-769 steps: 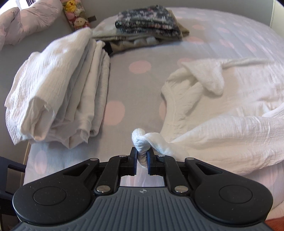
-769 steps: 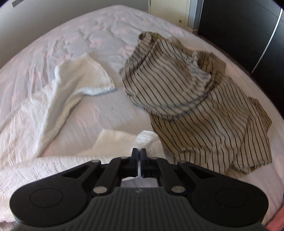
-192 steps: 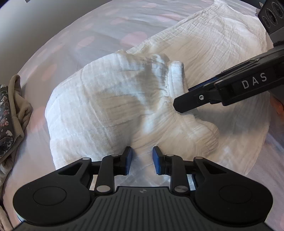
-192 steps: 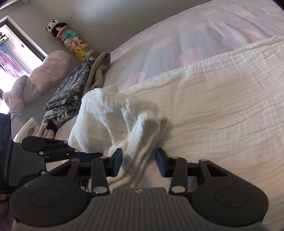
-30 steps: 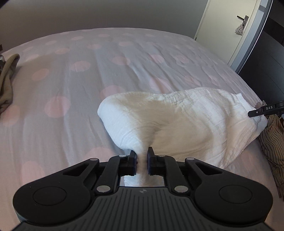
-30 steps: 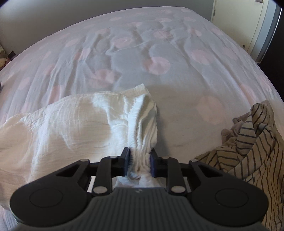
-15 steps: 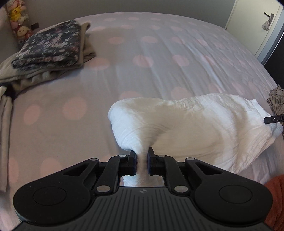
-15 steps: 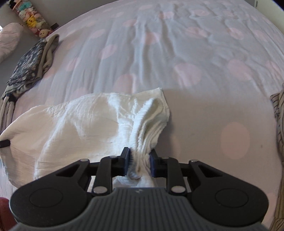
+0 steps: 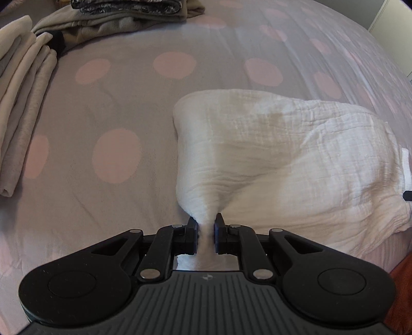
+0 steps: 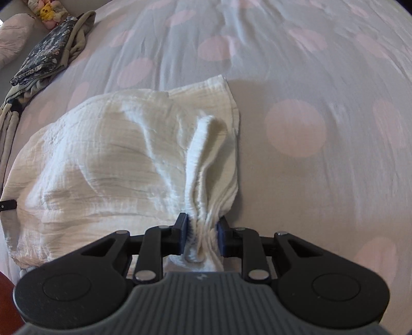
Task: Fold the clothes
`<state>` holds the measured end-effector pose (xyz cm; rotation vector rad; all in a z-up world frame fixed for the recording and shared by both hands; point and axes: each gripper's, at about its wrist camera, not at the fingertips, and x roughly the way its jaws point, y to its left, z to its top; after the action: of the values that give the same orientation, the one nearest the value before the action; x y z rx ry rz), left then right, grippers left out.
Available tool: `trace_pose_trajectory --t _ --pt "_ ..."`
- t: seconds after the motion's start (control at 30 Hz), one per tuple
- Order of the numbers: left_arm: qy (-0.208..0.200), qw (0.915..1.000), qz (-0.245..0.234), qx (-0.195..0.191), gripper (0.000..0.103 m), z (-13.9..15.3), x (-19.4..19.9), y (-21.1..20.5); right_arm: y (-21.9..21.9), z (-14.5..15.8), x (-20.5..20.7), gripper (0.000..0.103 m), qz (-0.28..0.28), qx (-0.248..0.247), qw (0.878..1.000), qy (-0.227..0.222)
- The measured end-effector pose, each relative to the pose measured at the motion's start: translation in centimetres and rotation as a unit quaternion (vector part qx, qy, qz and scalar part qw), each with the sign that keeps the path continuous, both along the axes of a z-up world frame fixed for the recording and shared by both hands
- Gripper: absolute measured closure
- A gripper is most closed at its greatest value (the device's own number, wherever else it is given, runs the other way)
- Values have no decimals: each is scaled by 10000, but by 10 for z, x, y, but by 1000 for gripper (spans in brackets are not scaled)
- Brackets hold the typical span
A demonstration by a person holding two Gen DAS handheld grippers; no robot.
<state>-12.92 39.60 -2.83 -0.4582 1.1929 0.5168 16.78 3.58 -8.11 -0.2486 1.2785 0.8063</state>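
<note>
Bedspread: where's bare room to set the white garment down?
Open bedspread between the white garment and the folded cream stack at left; also beyond and right of the garment. Crowded: top-left corner, dark floral pile.

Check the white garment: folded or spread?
Folded. The white garment is a compact layered bundle, pinched at each end by the left gripper and right gripper.

a big bed cover [image 9: 180,154] is grey with pink dots. soft toys [image 10: 47,11] sit far off in the top corner, beside a pale pink pillow [image 10: 13,36].
</note>
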Motion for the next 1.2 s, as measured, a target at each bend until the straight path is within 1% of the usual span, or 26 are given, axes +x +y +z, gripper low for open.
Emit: trace_pose_trajectory --t 0.03,0.07,0.13,0.2,0.23,0.3,0.37,0.43,0.5,0.67,0.77,0.83,0.9,0.97,1.03,1.13,1.2 --pt "37 10000 25 -2 92 -4 1 0 -1 -2 1 72 -38 -5 10000 9" --pt "74 10000 45 9 89 -9 1 -1 -2 -1 1 66 -74 0 10000 -4" --pt "120 9999 20 116 84 -12 0 -4 -4 4 0 62 -116 38 9999 -74" --pt "64 9996 -51 275 80 -6 -2 -7 -8 17 0 56 -87 111 9996 -242" --pt "-6 9993 -69 372 78 0 -4 -9 -11 25 0 55 -69 143 9990 -414" --pt "-194 9980 -23 597 67 15 -7 -9 -13 41 5 55 -60 282 9969 -735" --pt "-502 9950 135 851 60 30 -10 -8 -13 53 14 55 -92 511 9944 -926" --pt "-790 9918 258 970 59 40 -5 -5 -9 59 25 56 -180 739 9921 -995" --pt "-924 9904 278 989 59 38 7 -2 2 58 35 60 -245 894 9905 -1014" --pt "-865 9909 69 1026 60 8 31 -9 26 32 46 60 -430 909 9914 -839" --pt "-750 9898 -175 1198 60 -13 39 -19 28 19 46 61 -447 955 9918 -720" --pt "-691 9893 -295 1254 60 -22 42 -22 26 14 45 75 -498 1076 9908 -651" --pt "-719 9888 -372 1255 60 -26 42 -24 23 13 42 79 -509 1273 9885 -636" --pt "-769 9890 -349 1215 60 -30 41 -23 15 18 31 87 -426 1656 9824 -753" --pt "-827 9894 -287 1156 60 -32 39 -21 14 26 12 87 -75 1973 9748 -1043" --pt "-865 9890 -265 1170 60 -32 37 -22 27 32 -20 88 679 1928 9703 -1297" --pt "-845 9880 -313 1255 60 -33 37 -25 35 31 -33 88 963 1803 9696 -1343"
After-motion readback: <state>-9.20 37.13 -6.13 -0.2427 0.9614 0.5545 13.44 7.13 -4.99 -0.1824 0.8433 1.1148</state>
